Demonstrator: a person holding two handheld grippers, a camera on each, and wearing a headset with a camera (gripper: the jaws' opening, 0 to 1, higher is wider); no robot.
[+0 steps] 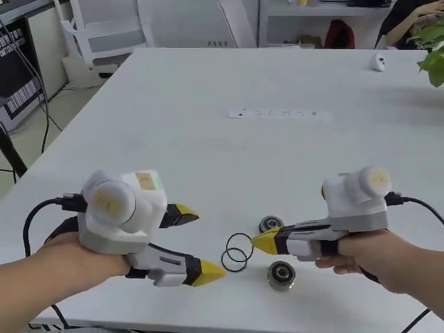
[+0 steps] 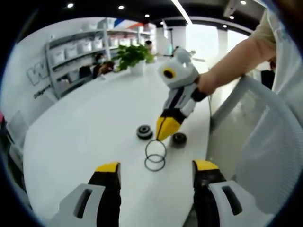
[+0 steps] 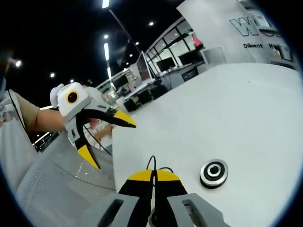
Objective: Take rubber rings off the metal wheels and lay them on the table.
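Observation:
Two thin black rubber rings lie overlapping on the white table (image 1: pixel 208 139), the farther ring (image 1: pixel 239 234) and the nearer ring (image 1: pixel 234 271). My right gripper (image 1: pixel 255 241) comes in from the right, shut, pinching the farther ring's edge; a black loop rises from its tips (image 3: pixel 152 174). One metal wheel (image 1: pixel 270 224) sits just behind that gripper, another wheel (image 1: pixel 281 273) just in front. My left gripper (image 1: pixel 208 244) is open with nothing between its jaws, hovering left of the rings (image 2: pixel 155 169). The left gripper view also has both wheels (image 2: pixel 144 131) (image 2: pixel 179 138).
A white power strip (image 1: pixel 277 113) lies across the table's middle. A small white object (image 1: pixel 378 62) and a green plant (image 1: pixel 433 62) sit at the far right. Chairs stand beyond the far edge. The table's near edge is close under my hands.

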